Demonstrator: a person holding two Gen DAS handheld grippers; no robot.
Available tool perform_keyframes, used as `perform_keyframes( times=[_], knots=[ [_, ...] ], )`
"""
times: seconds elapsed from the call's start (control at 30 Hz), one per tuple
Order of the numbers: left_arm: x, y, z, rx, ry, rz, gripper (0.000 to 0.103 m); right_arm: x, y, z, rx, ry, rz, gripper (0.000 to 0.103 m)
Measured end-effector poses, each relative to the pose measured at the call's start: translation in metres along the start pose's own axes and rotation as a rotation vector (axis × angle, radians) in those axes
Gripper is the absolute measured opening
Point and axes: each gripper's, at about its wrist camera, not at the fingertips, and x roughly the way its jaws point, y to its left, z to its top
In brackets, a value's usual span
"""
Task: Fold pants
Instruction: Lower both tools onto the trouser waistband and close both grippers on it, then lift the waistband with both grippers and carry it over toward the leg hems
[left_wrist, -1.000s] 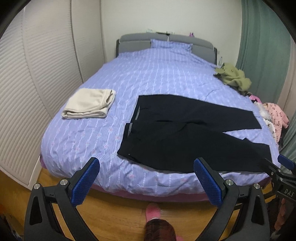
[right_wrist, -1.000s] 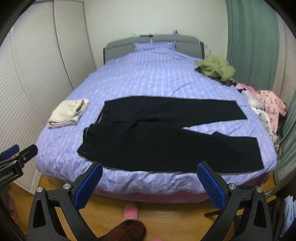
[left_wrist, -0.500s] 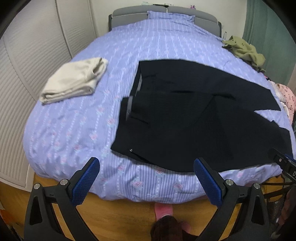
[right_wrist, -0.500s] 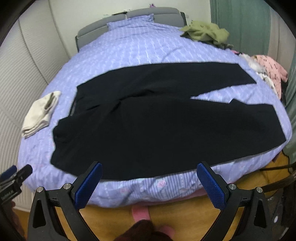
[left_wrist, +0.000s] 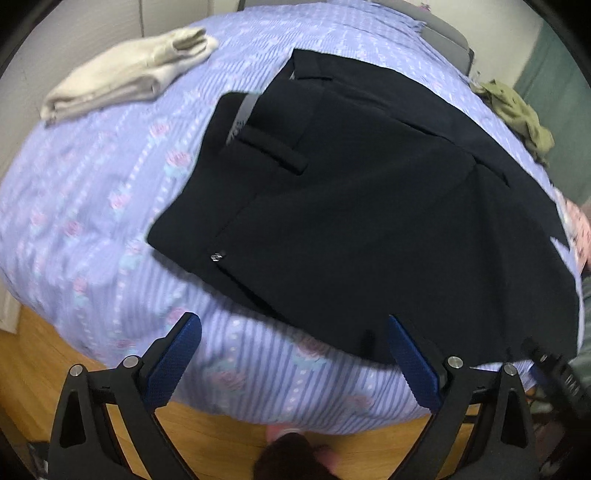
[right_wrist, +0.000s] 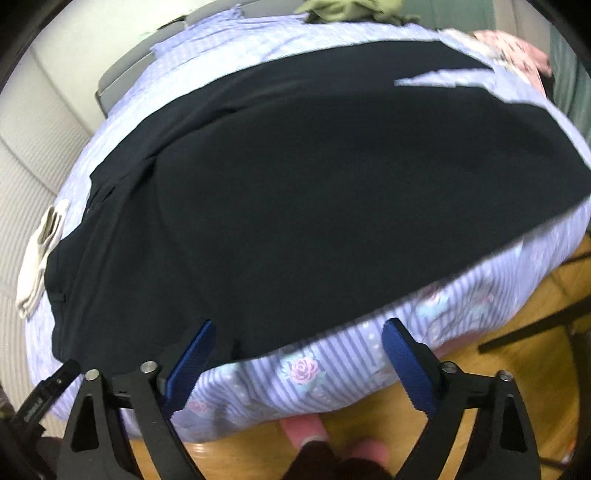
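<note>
On the striped bedspread lie unlabelled black pants; left tongs released, right tongs closing, empty

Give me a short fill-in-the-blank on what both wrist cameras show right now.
1. The black pants lie spread on the ____.
2. The folded cream garment lies beside the pants' ____ end.
3. The left gripper holds ____.
4. The floor is made of ____.

Missing words: bed; waistband; nothing; wood

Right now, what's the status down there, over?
Left gripper open, nothing held. Right gripper closing, nothing between the pads yet. Black pants lie flat, unfolded, on the bed. Nothing in the way.
</note>
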Motion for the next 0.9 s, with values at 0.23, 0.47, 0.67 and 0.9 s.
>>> perform_keyframes(
  times=[0.23, 0.47, 0.67, 0.9],
  knots=[
    [0.022, -0.007, 0.006, -0.024, 0.032, -0.065, 0.077, 0.024, -0.013, 0.006, 0.073, 0.004, 0.001, 0.081],
    [0.016, -0.014, 0.012, 0.004, 0.047, -0.048, 0.019, 0.028, -0.007, 0.009, 0.002, 0.029, -0.076, 0.034],
    [-0.029, -0.032, 0.033, 0.122, 0.035, -0.074, 0.009, -0.014, 0.007, 0.04, -0.077, -0.006, -0.068, 0.009],
    [-0.098, -0.056, 0.078, 0.163, -0.012, -0.102, 0.008, -0.097, 0.027, 0.083, -0.133, -0.072, -0.08, 0.007]
  ],
)
